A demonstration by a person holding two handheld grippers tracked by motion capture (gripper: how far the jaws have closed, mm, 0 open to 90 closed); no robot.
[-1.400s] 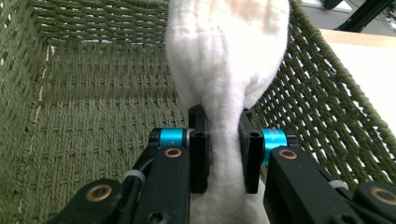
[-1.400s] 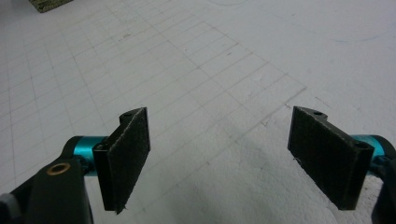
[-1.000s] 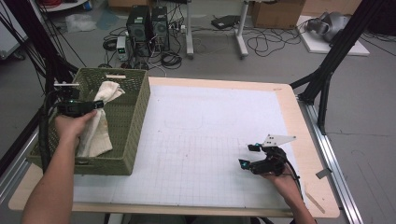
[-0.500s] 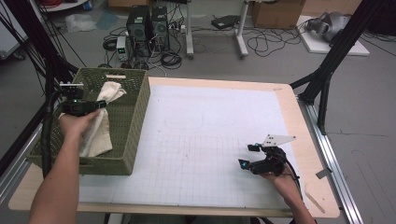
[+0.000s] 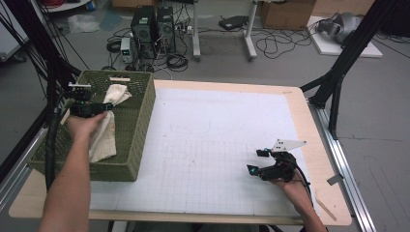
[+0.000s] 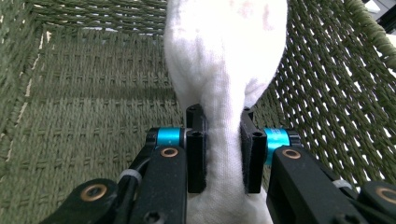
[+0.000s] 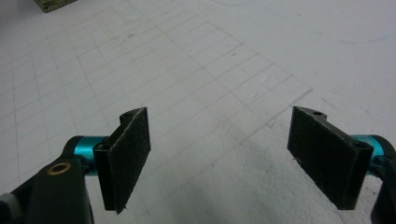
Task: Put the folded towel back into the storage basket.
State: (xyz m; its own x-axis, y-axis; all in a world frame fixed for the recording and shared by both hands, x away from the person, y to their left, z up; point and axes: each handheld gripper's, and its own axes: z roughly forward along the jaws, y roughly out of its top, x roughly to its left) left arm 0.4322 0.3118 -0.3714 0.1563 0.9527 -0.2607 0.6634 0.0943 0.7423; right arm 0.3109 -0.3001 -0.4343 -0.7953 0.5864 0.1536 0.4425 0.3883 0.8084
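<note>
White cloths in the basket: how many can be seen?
1 clearly: the white cloth lies inside the green basket, gathered between the pads of the left gripper. Its upper part near the far wall may be a second cloth; more could be hidden underneath.

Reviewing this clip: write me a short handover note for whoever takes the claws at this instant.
Left claw: inside the green woven basket, jaws pressed on the white cloth, which hangs between them.
Right claw: jaws wide open, nothing between them, resting low over the white gridded mat at the person's right.
Things: the cloth lies in the basket at the table's left edge, one end near the far wall, the rest draped toward the near side.
Done: the cloth is gripped.
Left: probably lift it out of the basket onto the mat; the right claw is free to help.
</note>
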